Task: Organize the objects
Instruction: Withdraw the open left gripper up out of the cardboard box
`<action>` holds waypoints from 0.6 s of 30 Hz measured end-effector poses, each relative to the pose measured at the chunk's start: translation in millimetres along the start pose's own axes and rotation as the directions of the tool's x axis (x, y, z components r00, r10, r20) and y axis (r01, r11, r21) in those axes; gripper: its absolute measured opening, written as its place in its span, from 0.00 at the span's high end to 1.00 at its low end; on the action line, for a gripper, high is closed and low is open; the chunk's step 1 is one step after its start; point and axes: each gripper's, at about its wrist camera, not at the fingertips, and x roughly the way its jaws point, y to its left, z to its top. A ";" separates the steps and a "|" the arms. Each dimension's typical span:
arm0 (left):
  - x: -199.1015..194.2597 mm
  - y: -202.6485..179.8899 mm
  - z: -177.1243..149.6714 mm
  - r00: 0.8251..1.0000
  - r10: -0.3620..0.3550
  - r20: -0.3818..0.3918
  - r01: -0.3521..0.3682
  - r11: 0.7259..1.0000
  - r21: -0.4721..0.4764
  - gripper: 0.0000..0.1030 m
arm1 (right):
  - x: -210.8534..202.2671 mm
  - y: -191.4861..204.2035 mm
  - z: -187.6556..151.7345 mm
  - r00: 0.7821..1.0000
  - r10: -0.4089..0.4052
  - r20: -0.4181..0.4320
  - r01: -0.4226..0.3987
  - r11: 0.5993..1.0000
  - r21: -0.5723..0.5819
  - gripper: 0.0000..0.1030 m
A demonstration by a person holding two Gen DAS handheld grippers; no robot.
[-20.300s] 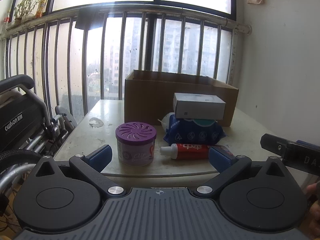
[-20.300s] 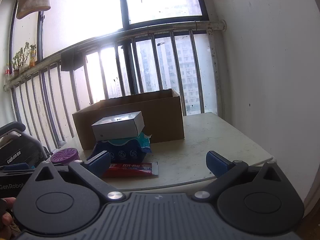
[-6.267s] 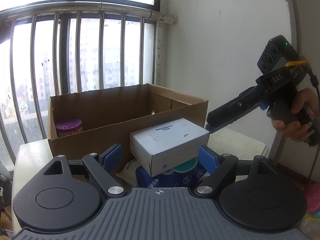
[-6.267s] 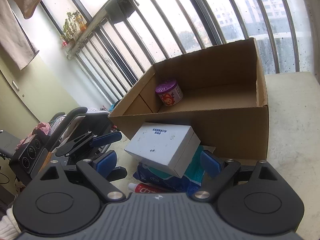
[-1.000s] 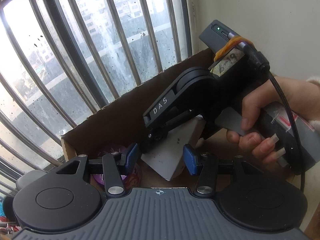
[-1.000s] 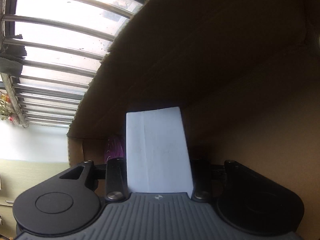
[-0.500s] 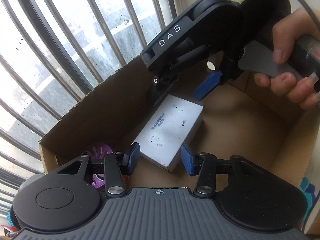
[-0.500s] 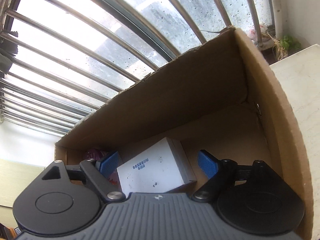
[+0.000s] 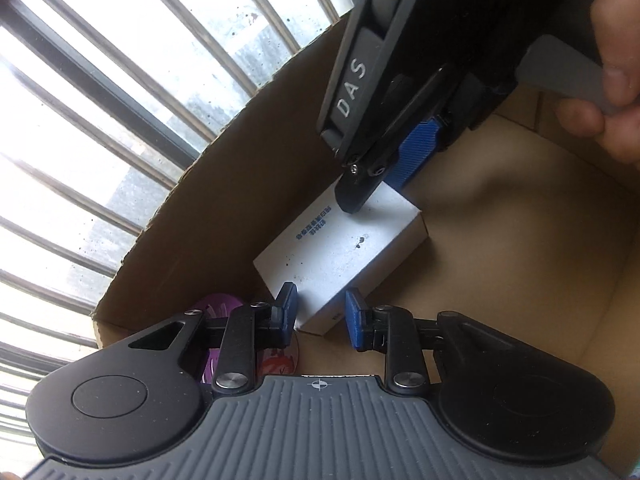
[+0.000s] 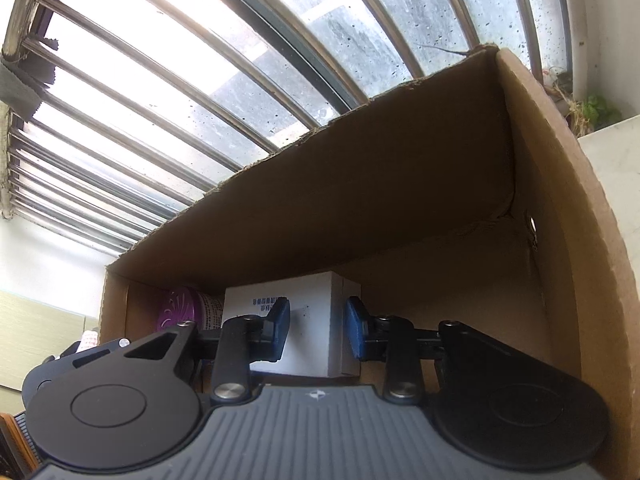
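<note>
Two items, white carton [image 9: 340,256] and seemingly purple-lidded jar [image 10: 180,312], sit inside cardboard box [image 10: 400,200].

There is one carton [image 9: 224,184], and it holds two things: one white box [image 9: 340,256] and one purple can [image 9: 224,308]. The right wrist view shows the same count: one carton [image 10: 560,208], one white box [image 10: 308,320], one purple can [image 10: 180,308]. There are two grippers, the left gripper [image 9: 320,312] and the right gripper [image 10: 314,326], and each has two blue pads. One hand [image 9: 612,80] is visible. The window bars are too many to count surely.
</note>
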 end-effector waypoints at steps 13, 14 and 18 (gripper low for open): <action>-0.7 17.0 -19.0 0.999 0.026 -0.019 -0.027 0.999 -0.043 0.78 | 8.4 8.4 0.3 0.999 0.022 0.034 -0.020 0.999 -0.036 0.67; -0.4 17.8 -19.9 0.999 0.027 -0.019 -0.028 0.999 -0.044 0.78 | 8.6 7.9 0.4 0.999 0.023 0.035 -0.021 0.999 -0.034 0.67; -6.8 22.4 -25.3 1.000 0.005 0.003 -0.005 0.997 -0.072 0.76 | 11.1 7.5 -1.4 1.000 0.012 0.022 -0.011 1.000 -0.017 0.65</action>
